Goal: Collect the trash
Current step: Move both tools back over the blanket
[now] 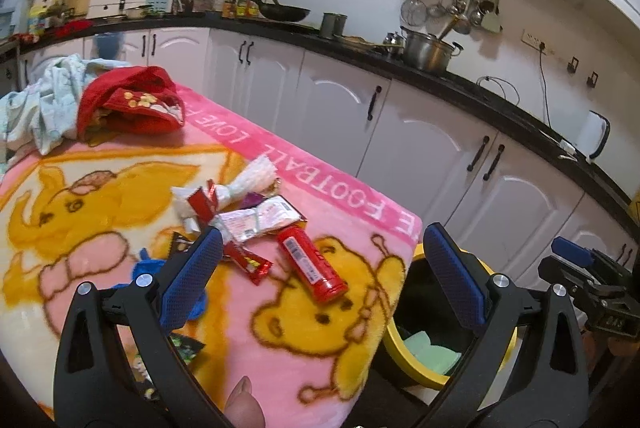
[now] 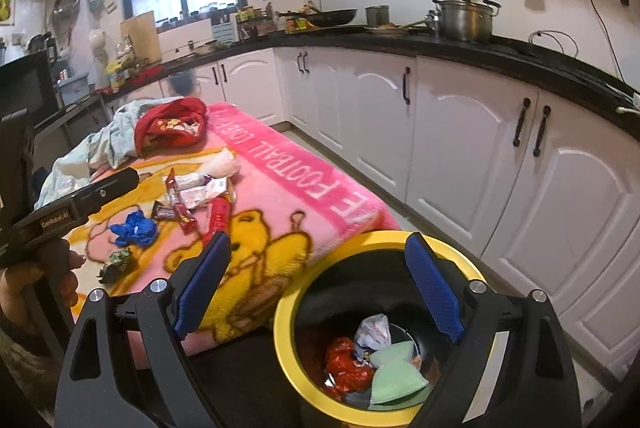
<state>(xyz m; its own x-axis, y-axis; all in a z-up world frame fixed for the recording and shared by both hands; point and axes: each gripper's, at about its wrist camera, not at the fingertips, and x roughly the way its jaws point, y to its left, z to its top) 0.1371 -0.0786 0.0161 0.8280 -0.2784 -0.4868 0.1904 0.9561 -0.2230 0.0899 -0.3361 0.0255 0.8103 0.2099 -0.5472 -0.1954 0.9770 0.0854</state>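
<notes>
— Blue pads first: our left gripper is spread wide with nothing between its fingers, hanging over the near edge of the blanket.

— And our right gripper is just as wide and just as empty, above the bin that stands on the floor against the blanket's corner.

— What do we see in the bin?

— Behind its yellow rim lie a crumpled red wrapper, a green sponge and a balled white paper, all touching.

— Then the trash on the surface. Nearest the left gripper lies a red tube, flat and pointing toward the bin.

— Beside it we have a red sachet, and just past that a pale packet lying on a red-and-white wrapper and a white mesh sleeve, all in one loose heap.

— A blue crumple sits to the left of the heap, with a green-and-black wrapper nearer the edge.

— Farther back, a red cloth rests against a pale cloth at the far end.

— Beyond that run white cabinets under a black counter carrying a steel pot and a wok.
</notes>
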